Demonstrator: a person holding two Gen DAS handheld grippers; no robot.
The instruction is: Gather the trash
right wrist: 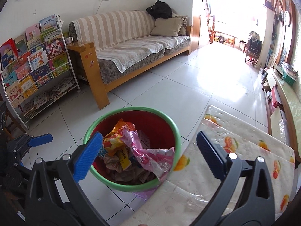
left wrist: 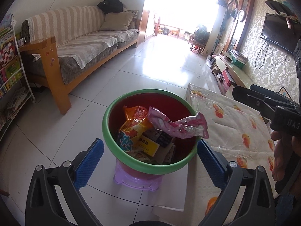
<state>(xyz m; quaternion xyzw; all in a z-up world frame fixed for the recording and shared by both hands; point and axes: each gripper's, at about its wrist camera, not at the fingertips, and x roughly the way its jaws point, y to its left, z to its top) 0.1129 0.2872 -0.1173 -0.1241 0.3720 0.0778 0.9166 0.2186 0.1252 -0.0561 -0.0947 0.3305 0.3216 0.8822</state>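
Both grippers, left [left wrist: 150,151] and right [right wrist: 149,151], spread wide and empty above the bin [left wrist: 112,113], pink wrapper [left wrist: 178,126] draped over its right rim among other trash, table [left wrist: 235,116] apparently cleared, task seemingly near done.

Open left tongs [left wrist: 150,150] above red bin [left wrist: 148,166], pink wrapper [left wrist: 176,125] on top

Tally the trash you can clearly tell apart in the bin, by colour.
Pink wrapper: 1
Orange snack bag: 1
Yellow packet: 1
Total: 3, all in the bin; the rest underneath is too jumbled to count.
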